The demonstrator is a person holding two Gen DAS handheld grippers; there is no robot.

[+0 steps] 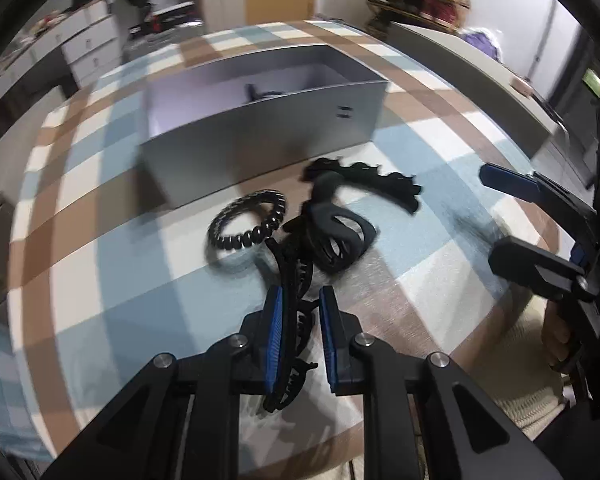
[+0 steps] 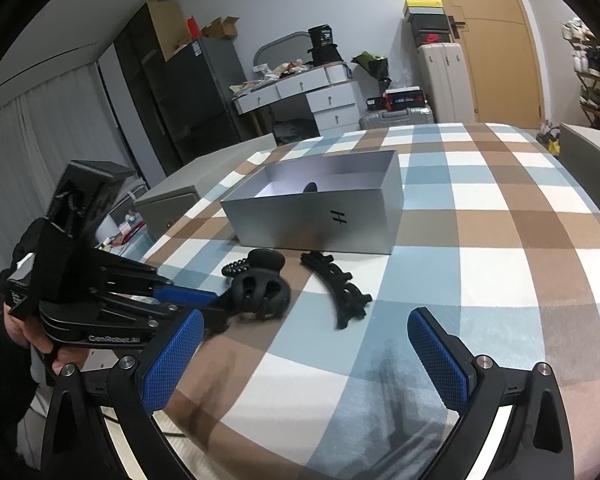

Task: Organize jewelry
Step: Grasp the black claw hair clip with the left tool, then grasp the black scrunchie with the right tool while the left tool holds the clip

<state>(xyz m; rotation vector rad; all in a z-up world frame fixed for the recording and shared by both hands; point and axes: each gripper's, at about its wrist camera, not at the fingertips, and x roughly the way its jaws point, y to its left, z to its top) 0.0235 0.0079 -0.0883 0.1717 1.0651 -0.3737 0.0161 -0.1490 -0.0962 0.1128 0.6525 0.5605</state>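
Black toothed hair clip [image 1: 288, 320] lies between left gripper's [image 1: 300, 334] jaws.

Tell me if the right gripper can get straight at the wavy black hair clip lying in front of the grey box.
Probably yes. The right gripper is wide open, and only bare checked cloth lies between it and the wavy black hair clip. The left gripper works off to its side.
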